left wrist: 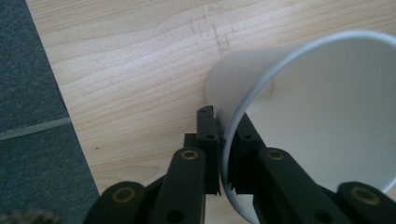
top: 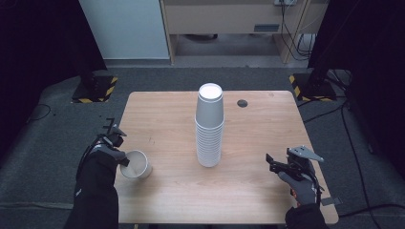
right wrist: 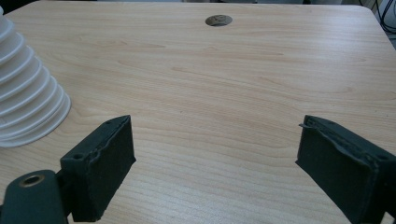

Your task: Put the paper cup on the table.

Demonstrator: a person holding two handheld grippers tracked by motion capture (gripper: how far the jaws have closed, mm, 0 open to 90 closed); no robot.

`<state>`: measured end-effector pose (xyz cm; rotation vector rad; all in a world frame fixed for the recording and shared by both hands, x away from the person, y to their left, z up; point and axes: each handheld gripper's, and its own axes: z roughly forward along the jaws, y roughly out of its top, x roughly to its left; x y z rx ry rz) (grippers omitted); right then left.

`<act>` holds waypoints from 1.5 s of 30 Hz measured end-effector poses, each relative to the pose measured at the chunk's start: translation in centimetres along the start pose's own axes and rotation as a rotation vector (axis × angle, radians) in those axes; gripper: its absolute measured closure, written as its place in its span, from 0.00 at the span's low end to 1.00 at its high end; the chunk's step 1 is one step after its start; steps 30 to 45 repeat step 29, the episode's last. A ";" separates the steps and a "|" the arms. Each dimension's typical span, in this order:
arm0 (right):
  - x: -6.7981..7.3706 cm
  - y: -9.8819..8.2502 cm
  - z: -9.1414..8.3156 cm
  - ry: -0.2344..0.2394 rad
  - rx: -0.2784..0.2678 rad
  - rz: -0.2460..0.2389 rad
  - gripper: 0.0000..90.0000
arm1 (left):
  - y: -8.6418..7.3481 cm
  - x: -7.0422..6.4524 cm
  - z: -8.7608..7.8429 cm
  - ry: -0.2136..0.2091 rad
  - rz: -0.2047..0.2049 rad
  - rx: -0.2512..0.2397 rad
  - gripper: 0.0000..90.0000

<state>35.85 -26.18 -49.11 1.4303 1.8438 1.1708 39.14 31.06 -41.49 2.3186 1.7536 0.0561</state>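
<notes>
A single white paper cup sits in the lower left of the high view, near the table's front left corner, mouth open upward and leaning a little. The left gripper is clenched on the cup's rim, one jaw outside the wall and one inside it. A tall stack of upturned white cups stands at the centre of the wooden table, well apart from the held cup. In the lower right, the right gripper hovers over bare wood with its jaws spread wide, grasping nothing, the stack's base at the left edge of its view
</notes>
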 end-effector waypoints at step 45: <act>-0.5 0.0 -0.1 -0.021 -0.004 0.006 0.11 | -6.9 -0.7 -0.8 0.099 -0.052 -0.979 0.44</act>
